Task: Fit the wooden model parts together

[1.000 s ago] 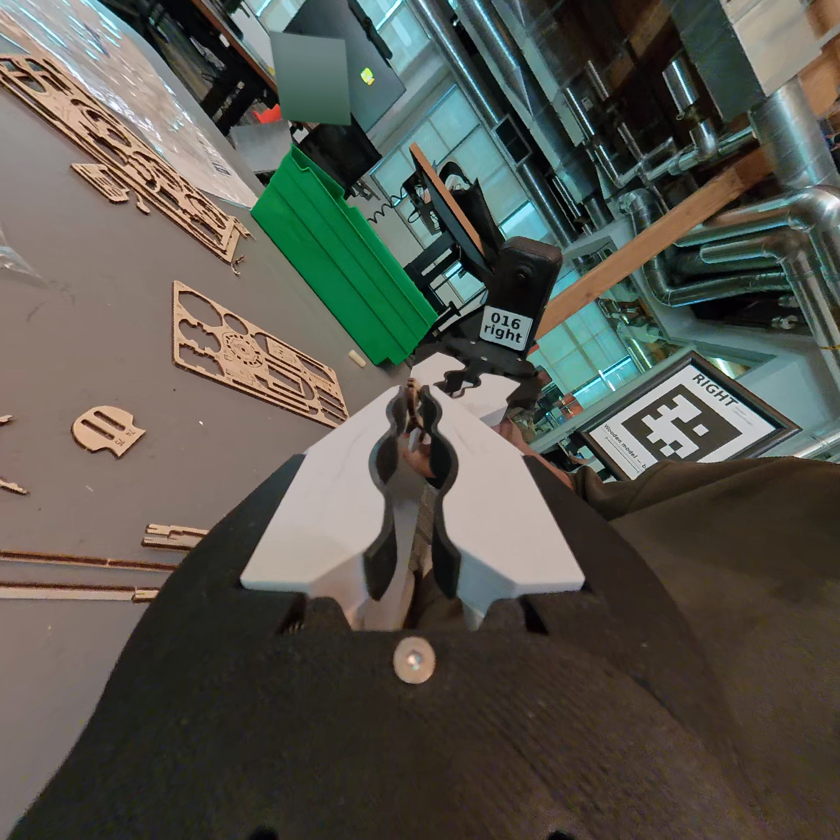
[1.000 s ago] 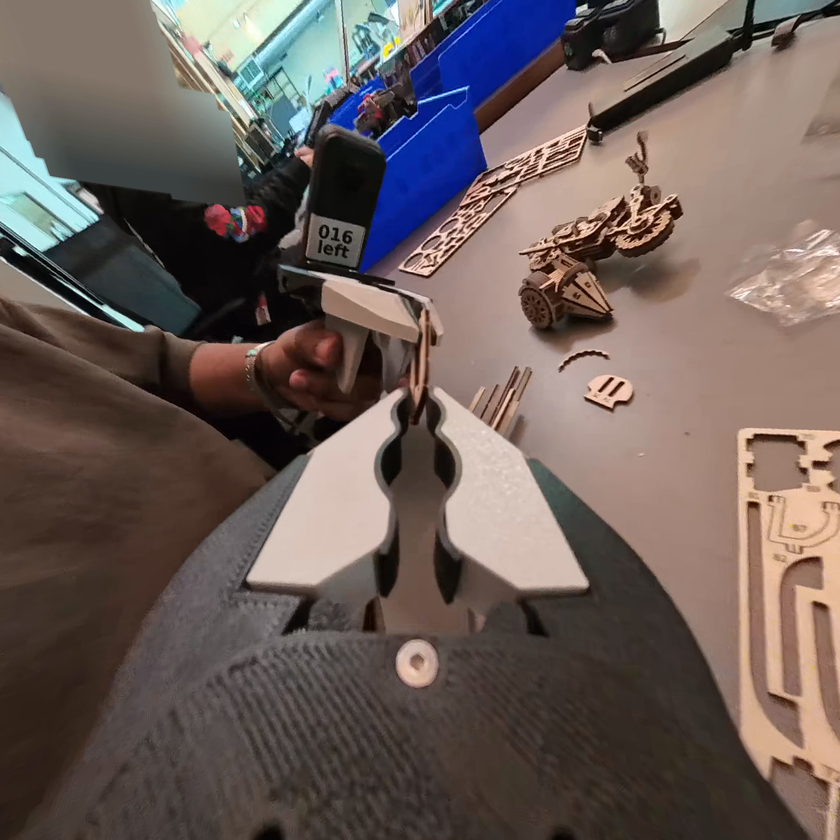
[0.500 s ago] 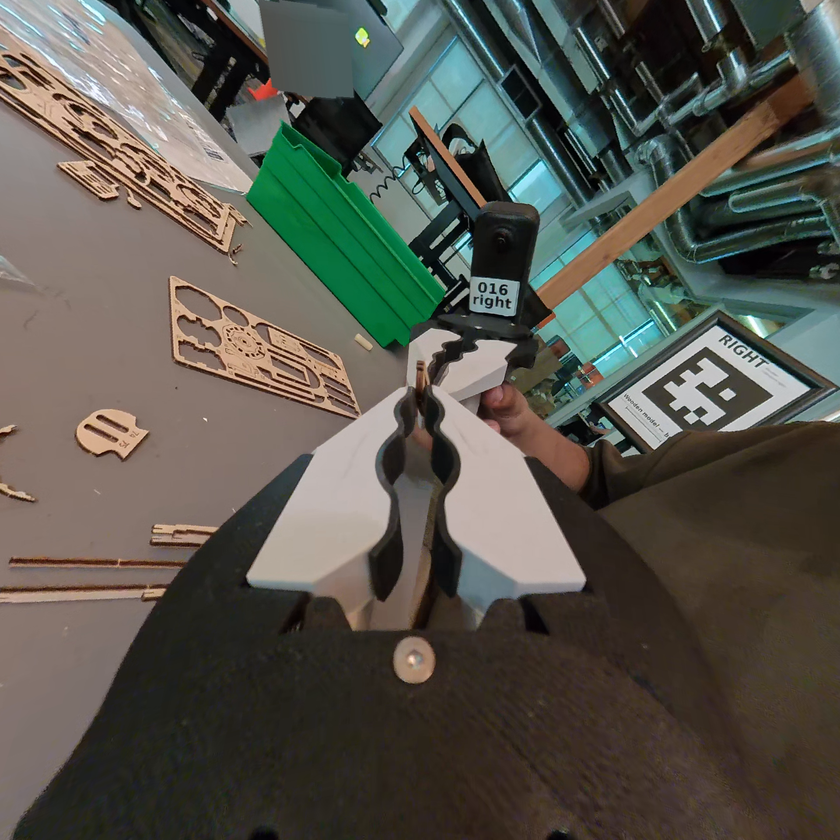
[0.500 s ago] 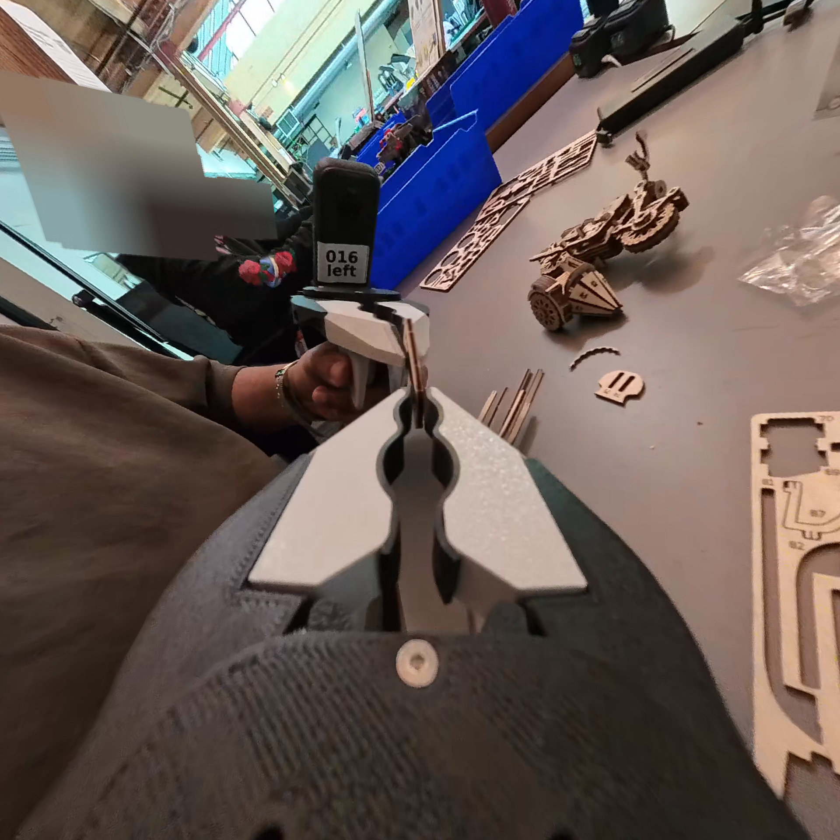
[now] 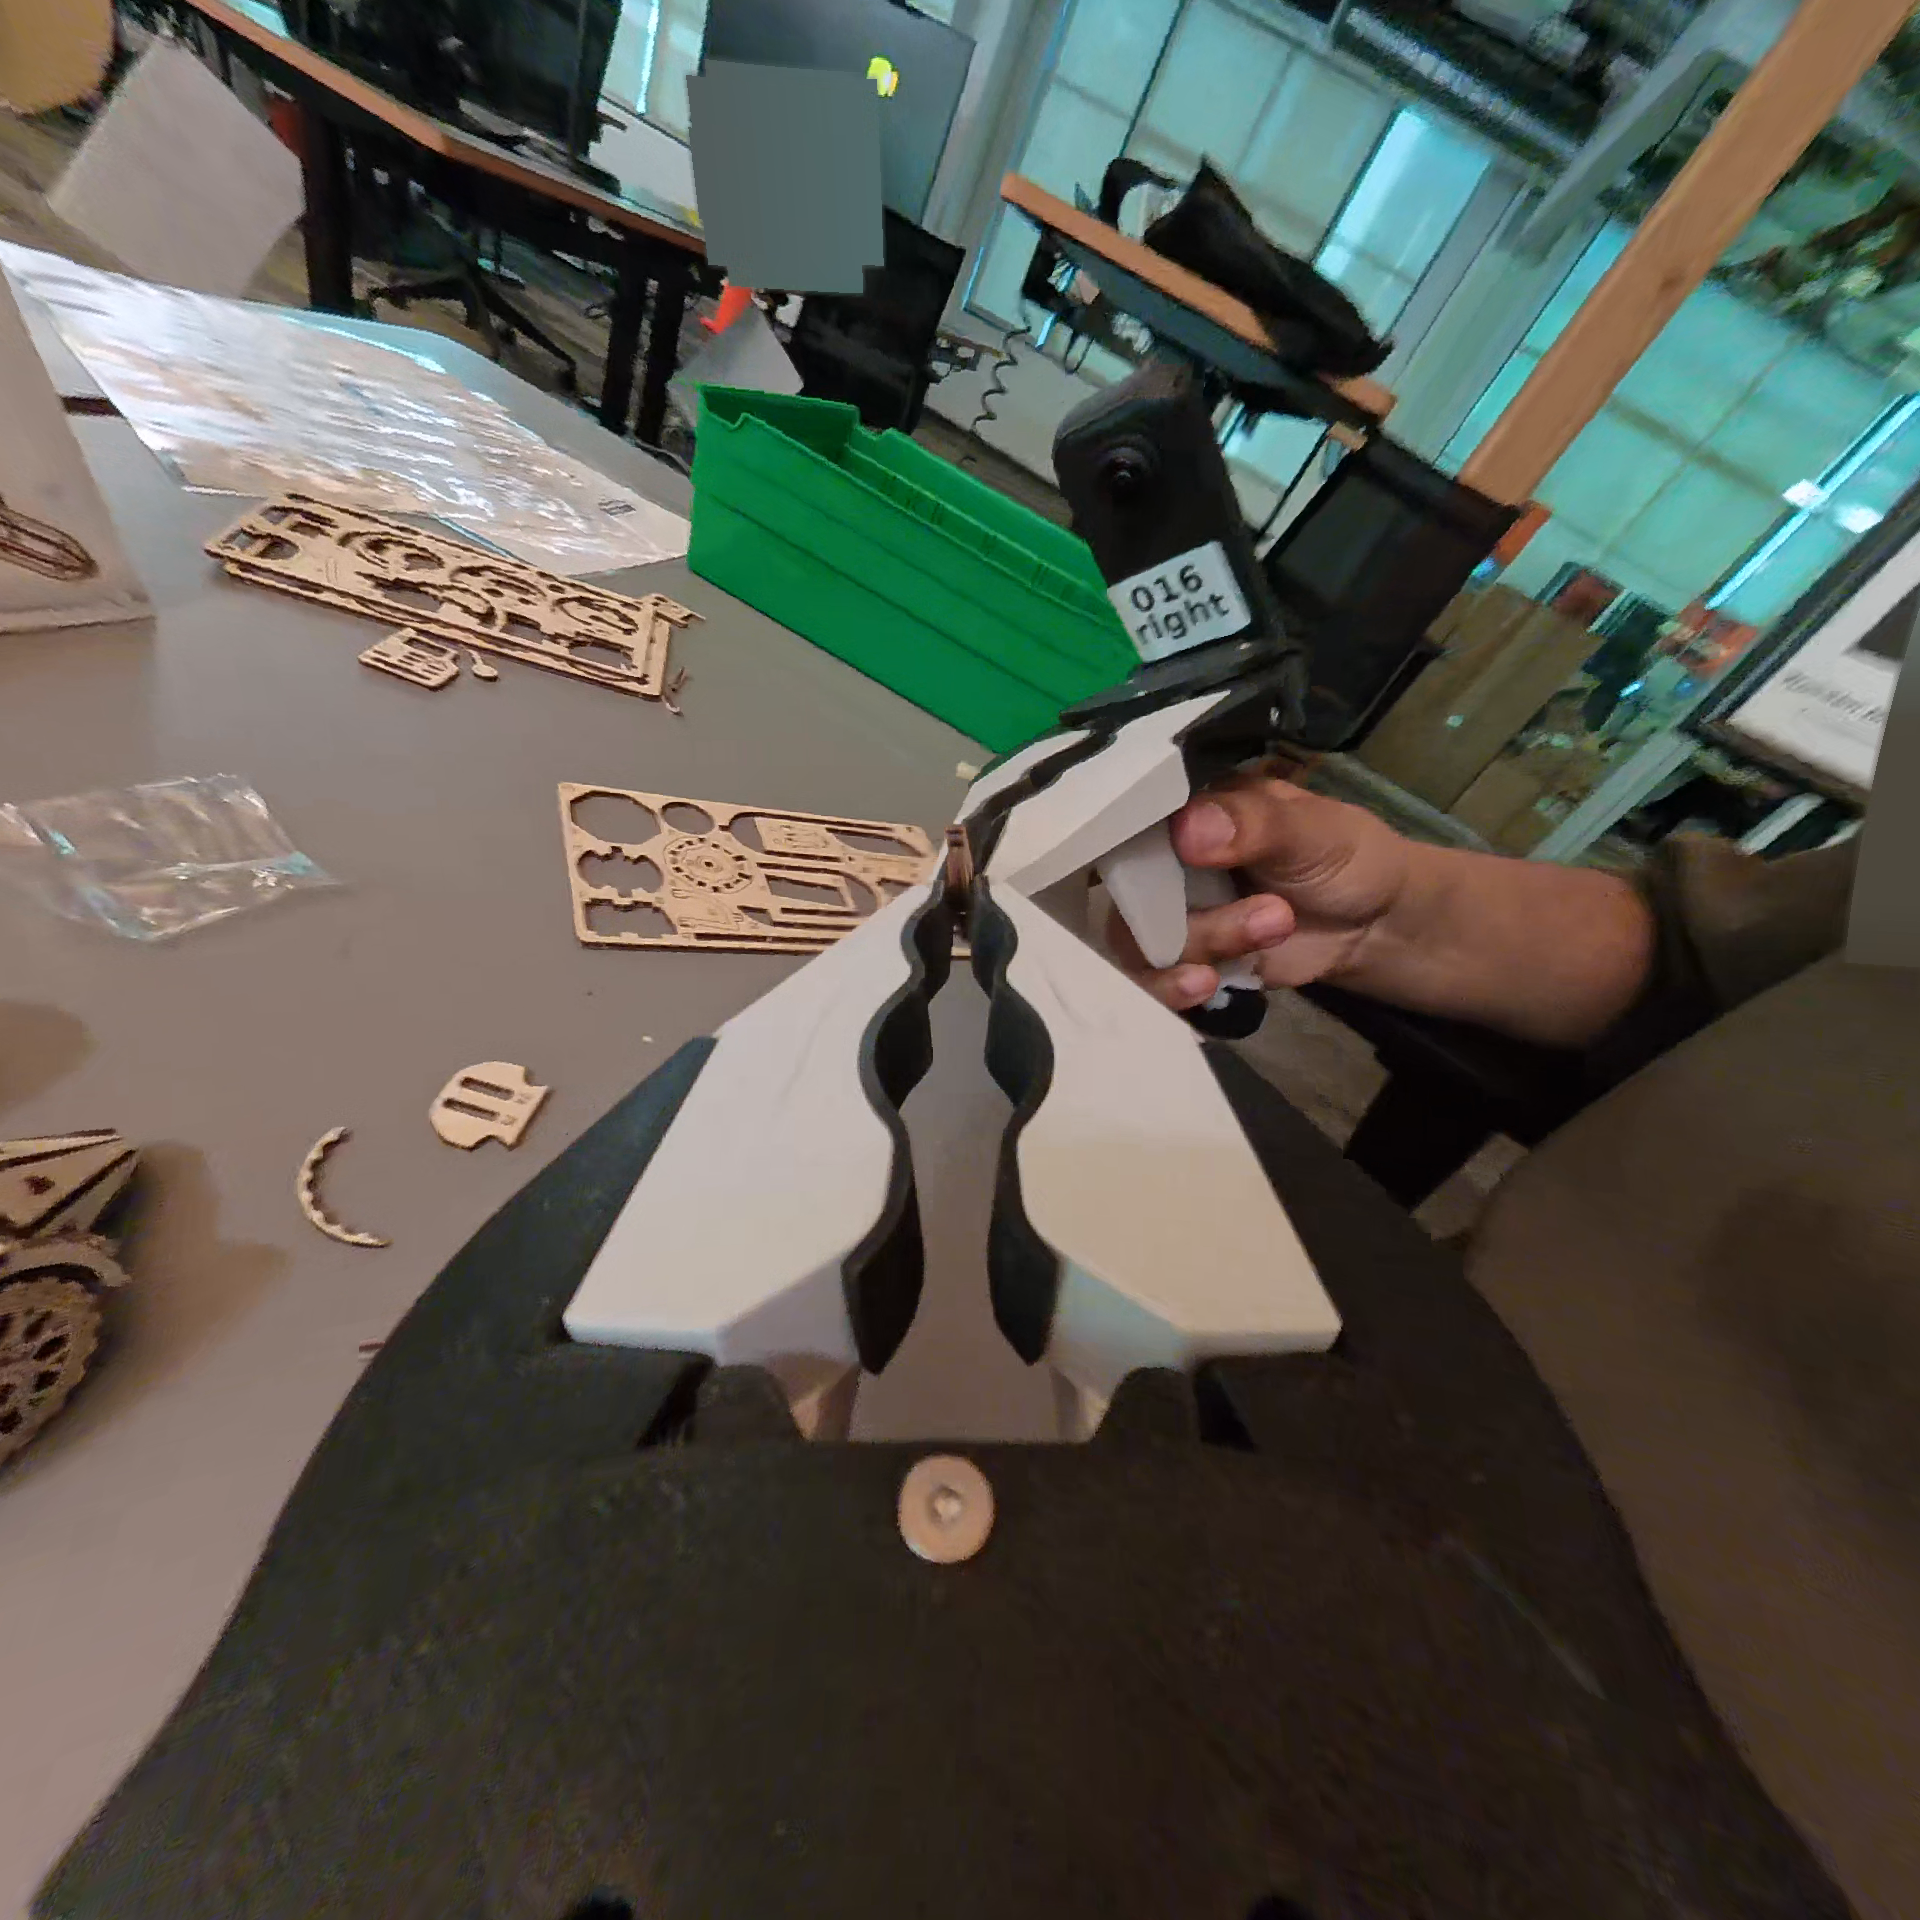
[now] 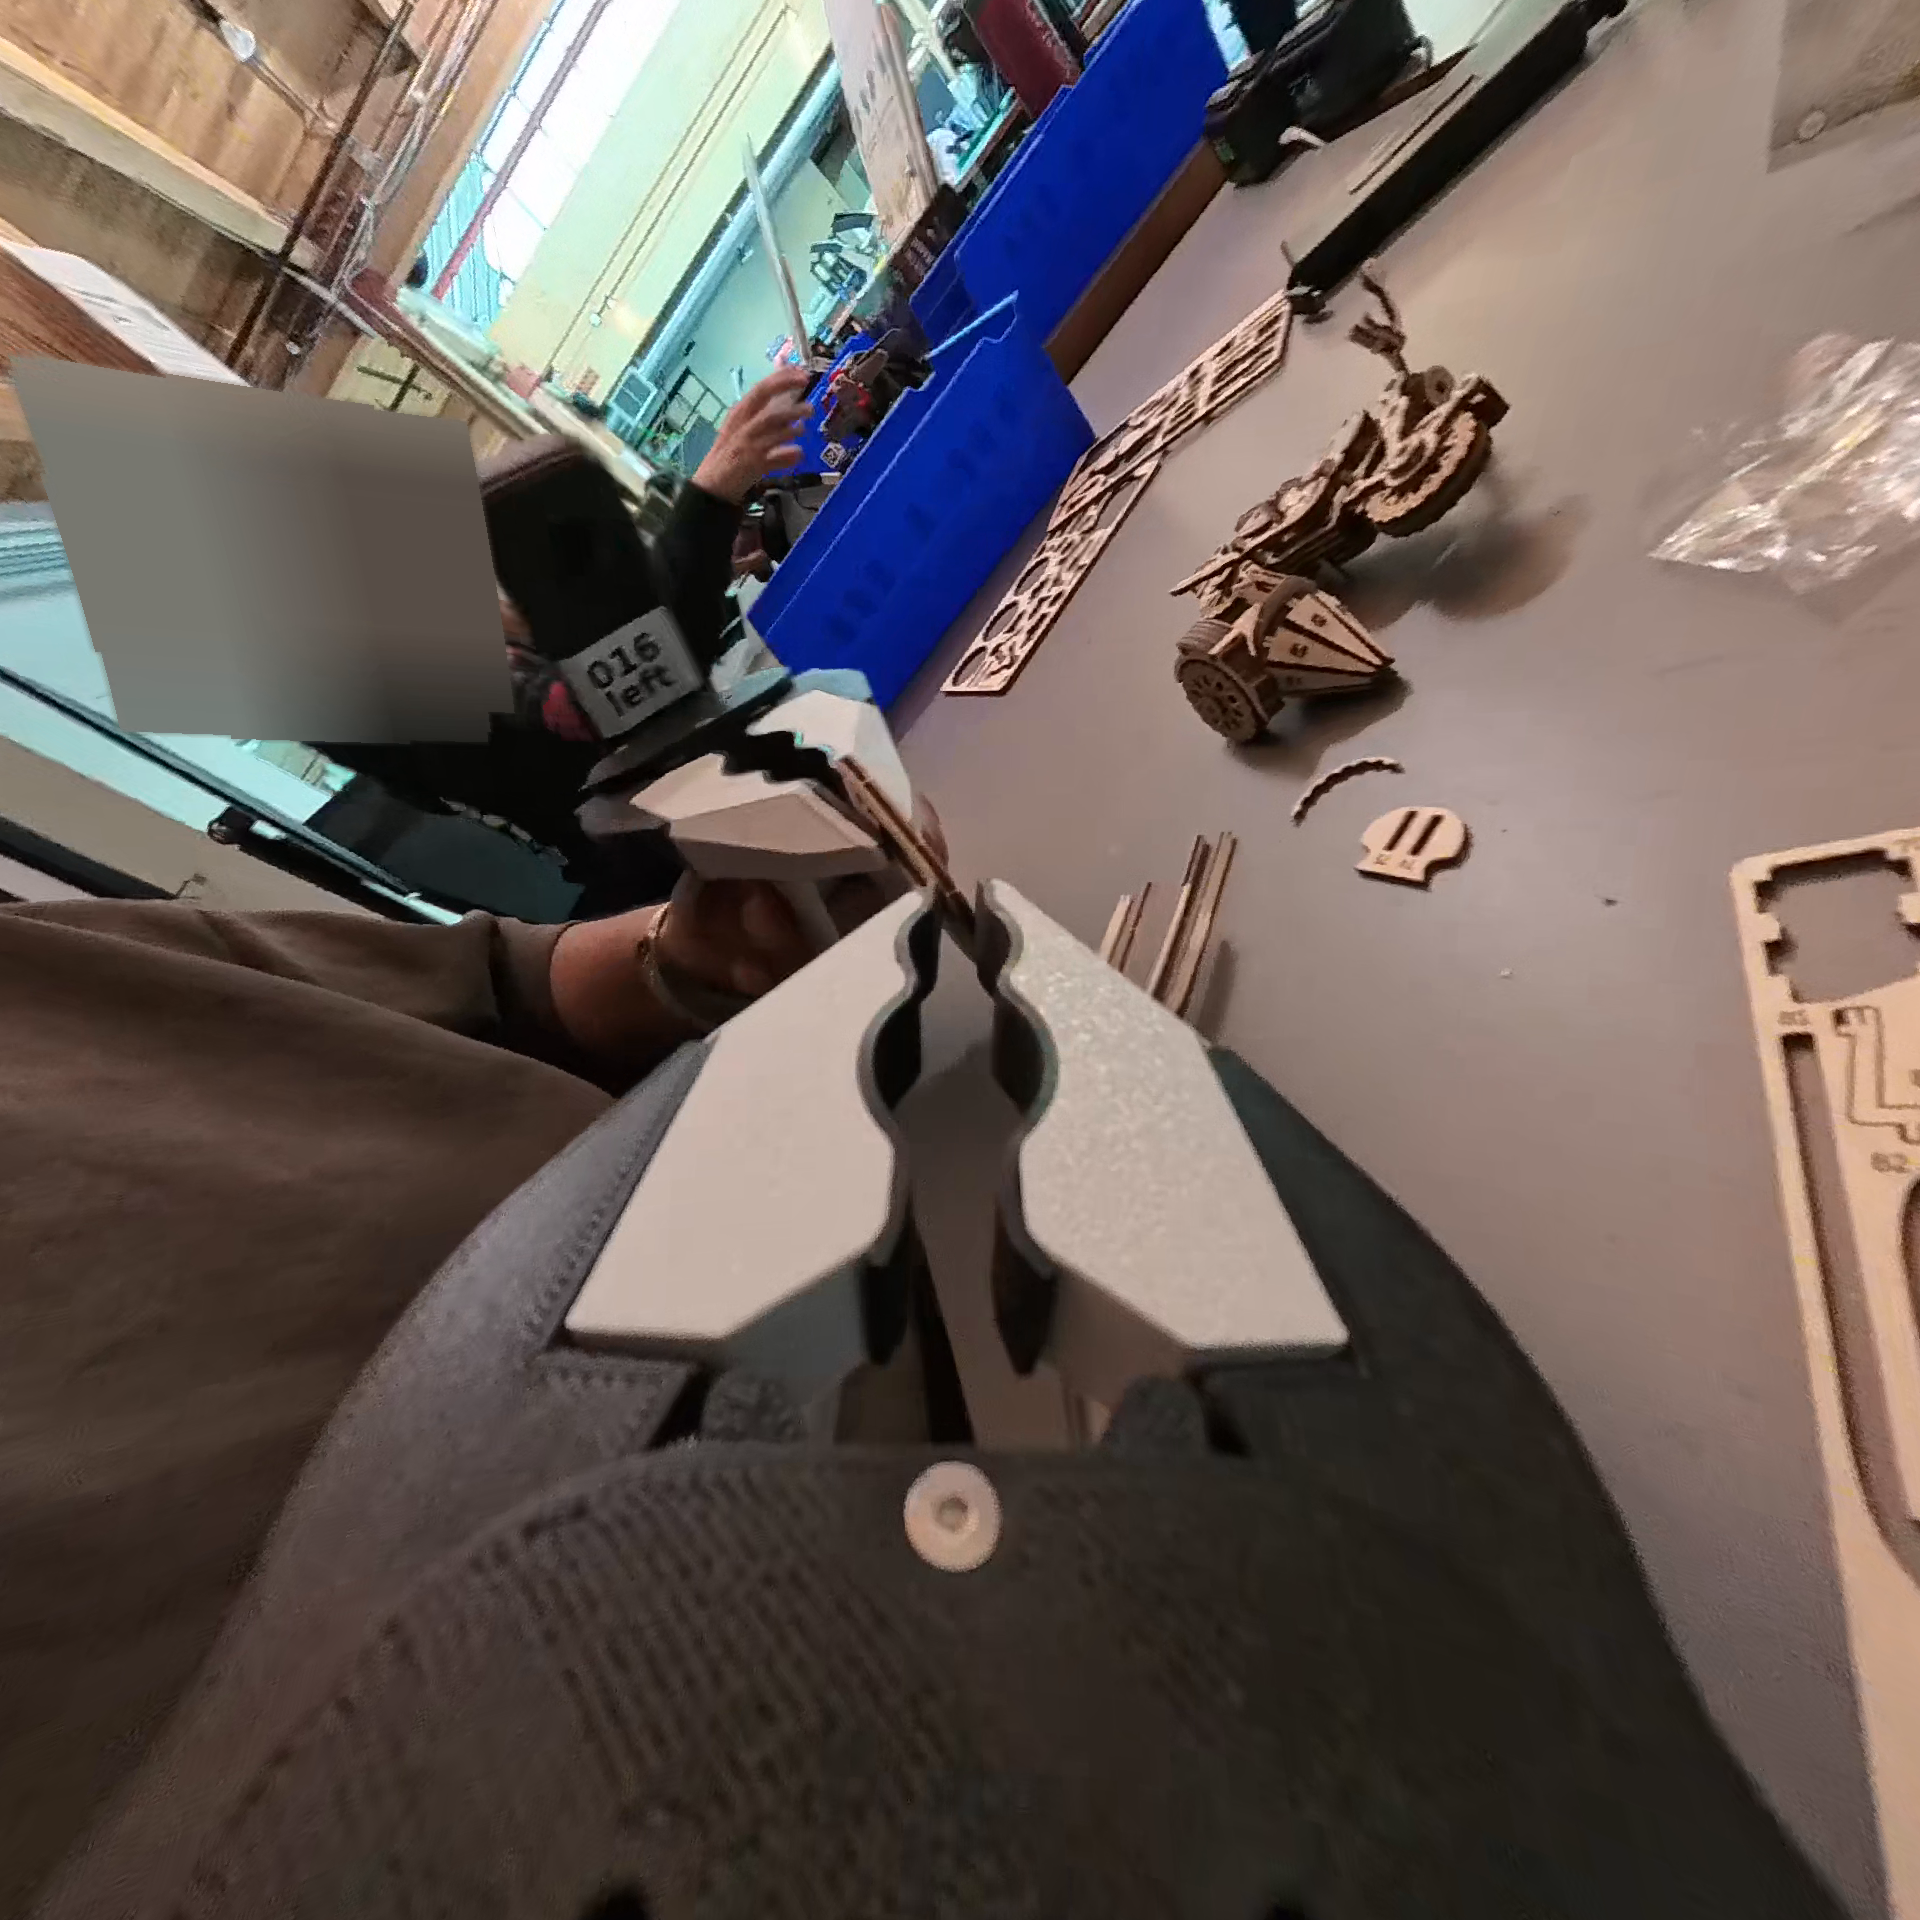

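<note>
My left gripper [image 5: 958, 906] is shut on a thin flat wooden part [image 5: 955, 860], seen edge-on at its tips. My right gripper [image 6: 961, 916] is shut on the other end of that wooden part [image 6: 902, 840], which runs slanted between the two sets of tips. Each gripper shows in the other's view, held by a hand: the right gripper [image 5: 1091, 790] and the left gripper [image 6: 831, 790]. Both are held above the grey table [image 5: 312, 987]. A partly built wooden model [image 6: 1340, 551] stands on the table; its edge shows in the left wrist view [image 5: 42, 1299].
Loose parts lie near: a round slotted piece [image 5: 486, 1103], a curved toothed piece [image 5: 332, 1195], strips [image 6: 1184, 935]. Cut-out wooden sheets [image 5: 748, 873] [image 5: 447, 592] [image 6: 1829, 1143] lie flat. A green bin [image 5: 894, 582], blue bins [image 6: 935, 499] and a plastic bag [image 5: 156, 852] sit farther off. Less than 4 cm separates the two grippers' tips. The right tips stand about 12 cm off the round slotted piece [image 5: 486, 1103]. Look for it in the right wrist view [image 6: 1409, 841] too.
Both grippers have rolled and tilted while staying shut on the wooden part. In the left wrist view the right gripper now leans to the right, and more of the table shows.
</note>
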### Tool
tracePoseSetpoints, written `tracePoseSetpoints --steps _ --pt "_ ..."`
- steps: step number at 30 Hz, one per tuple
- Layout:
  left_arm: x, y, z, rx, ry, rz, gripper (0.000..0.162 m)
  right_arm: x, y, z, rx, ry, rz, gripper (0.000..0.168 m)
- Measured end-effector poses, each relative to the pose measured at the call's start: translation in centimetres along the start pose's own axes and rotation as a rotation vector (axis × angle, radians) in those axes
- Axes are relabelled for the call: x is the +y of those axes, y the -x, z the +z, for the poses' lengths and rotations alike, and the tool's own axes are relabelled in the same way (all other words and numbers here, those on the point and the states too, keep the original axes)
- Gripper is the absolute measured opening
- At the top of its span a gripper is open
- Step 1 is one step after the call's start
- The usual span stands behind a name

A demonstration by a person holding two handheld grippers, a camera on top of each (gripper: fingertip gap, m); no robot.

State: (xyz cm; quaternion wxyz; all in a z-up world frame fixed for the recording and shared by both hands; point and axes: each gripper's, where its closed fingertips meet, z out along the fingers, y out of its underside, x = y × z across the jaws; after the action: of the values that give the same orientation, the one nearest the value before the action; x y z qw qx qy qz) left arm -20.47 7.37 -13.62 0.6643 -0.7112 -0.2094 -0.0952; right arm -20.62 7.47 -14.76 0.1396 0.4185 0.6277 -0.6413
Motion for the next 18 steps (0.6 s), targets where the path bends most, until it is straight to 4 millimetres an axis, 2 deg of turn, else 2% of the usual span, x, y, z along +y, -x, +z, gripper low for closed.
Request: tracePoseSetpoints --steps 3,6,8,10,12,18 --pt "0.0 -0.2 0.1 0.058 0.003 -0.128 0.001 -0.3 0.3 -0.4 -0.008 0.009 -0.106 0.005" --pt "1.1 -0.3 0.3 0.064 0.061 -0.123 0.001 -0.4 0.6 -0.9 0.017 0.035 -0.26 0.01" --pt "1.5 -0.8 0.5 0.09 0.09 -0.117 0.001 0.0 1.2 -0.8 0.002 0.059 -0.302 0.017" --pt "2.1 -1.3 0.7 0.116 0.125 -0.113 0.001 0.6 1.5 -0.6 -0.022 0.079 -0.299 0.018" --pt "2.4 -1.7 0.8 0.136 0.136 -0.123 0.001 0.9 1.5 -0.4 -0.035 0.088 -0.277 0.002" --pt "3.0 -2.6 0.9 0.183 0.185 -0.106 0.001 1.7 2.1 -0.3 -0.115 0.126 -0.213 0.003"
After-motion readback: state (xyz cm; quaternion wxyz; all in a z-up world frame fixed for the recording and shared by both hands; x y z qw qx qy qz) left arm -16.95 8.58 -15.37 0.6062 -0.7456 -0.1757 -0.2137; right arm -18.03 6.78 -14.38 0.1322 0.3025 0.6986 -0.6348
